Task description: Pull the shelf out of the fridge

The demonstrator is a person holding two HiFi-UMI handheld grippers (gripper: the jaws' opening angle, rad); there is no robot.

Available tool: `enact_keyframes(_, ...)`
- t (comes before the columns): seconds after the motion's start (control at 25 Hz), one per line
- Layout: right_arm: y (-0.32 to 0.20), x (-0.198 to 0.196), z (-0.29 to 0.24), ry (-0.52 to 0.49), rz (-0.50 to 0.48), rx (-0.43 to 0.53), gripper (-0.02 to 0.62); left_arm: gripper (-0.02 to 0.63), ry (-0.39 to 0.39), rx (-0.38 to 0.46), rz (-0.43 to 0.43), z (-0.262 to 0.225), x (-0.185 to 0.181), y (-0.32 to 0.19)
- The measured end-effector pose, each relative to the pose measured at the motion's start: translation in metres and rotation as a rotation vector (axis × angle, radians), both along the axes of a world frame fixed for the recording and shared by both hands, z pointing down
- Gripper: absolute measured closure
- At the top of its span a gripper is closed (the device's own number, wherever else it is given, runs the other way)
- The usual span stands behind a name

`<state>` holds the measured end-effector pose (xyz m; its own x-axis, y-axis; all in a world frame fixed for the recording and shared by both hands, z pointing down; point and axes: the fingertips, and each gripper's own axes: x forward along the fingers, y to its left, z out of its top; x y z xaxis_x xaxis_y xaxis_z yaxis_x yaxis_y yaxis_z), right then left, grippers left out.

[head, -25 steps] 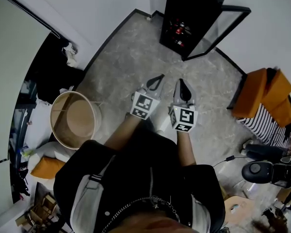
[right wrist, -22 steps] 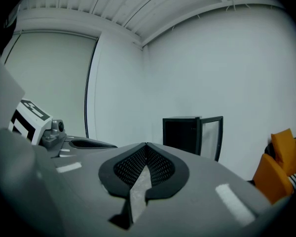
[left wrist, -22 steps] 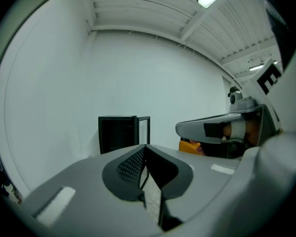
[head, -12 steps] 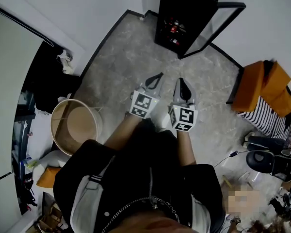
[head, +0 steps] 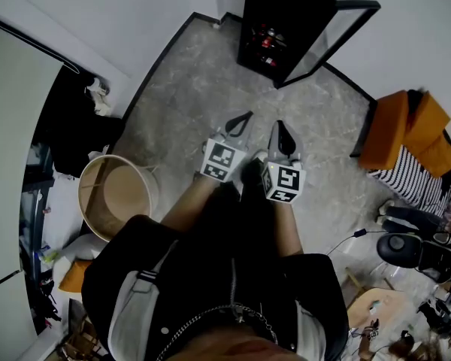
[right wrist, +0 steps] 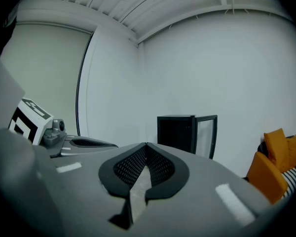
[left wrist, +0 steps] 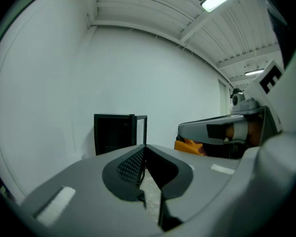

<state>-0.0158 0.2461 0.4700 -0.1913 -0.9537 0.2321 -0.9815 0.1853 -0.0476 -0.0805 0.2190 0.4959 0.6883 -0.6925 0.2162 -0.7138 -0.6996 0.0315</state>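
Observation:
A small black fridge (head: 286,13) stands against the far wall with its glass door (head: 338,40) swung open to the right. Shelves with red and dark items (head: 269,45) show inside it in the head view. The fridge (left wrist: 113,135) is also ahead in the left gripper view, and the fridge (right wrist: 180,132) in the right gripper view. My left gripper (head: 248,116) and right gripper (head: 280,126) are held side by side in front of the person, well short of the fridge. Both are shut and empty, tips pointing toward the fridge.
A round tan basket (head: 116,194) stands on the floor at the left. Dark clothing (head: 83,122) hangs by the left wall. An orange seat (head: 406,138) with striped cloth (head: 417,190) is at the right. Grey marbled floor (head: 203,89) stretches between me and the fridge.
The view has shifted slightly forward toward the fridge. Both grippers keep their side-by-side pose and stay shut.

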Motion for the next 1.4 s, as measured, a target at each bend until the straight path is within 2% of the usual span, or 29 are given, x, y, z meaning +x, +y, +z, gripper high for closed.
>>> enact_keyframes(0.44,-0.054,-0.005,-0.007,-0.026,-0.056,0.039,0.594,0.595,-0.022,0.014,-0.024,-0.002,0.003,-0.043)
enact_keyframes(1.04,-0.157,0.053,-0.022,-0.04,-0.09,0.058,0.594,0.595,-0.039,0.027,-0.048,-0.017,0.061,-0.142)
enact_keyframes(1.4,-0.193,0.088,-0.021,-0.057,-0.118,0.061,0.594,0.595,-0.051,0.012,-0.079,-0.012,0.097,-0.176)
